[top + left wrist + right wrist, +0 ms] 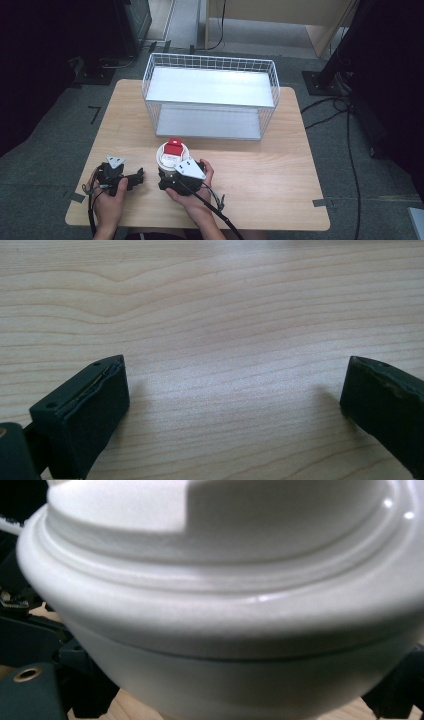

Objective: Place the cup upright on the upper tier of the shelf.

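Wooden desk (280, 170), wire basket (210, 95) at its far side. We see right hand-held gripper (172, 175) clamping white cup (171, 155) just before basket, not yet inside; left hand-held gripper (235, 405) agape, empty.

The counter (280, 165) is pale wood with a visible grain and a smooth, faintly sheened finish, and at its 12 o'clock edge stands a white wire basket (210, 95) of thin coated metal with flat matt shelves. The white cup (210, 605) at 6 o'clock looks like glossy, smooth plastic with small highlights on its lid rim. The left gripper (235, 400) has matt black jaws with slightly rough, worn edges.
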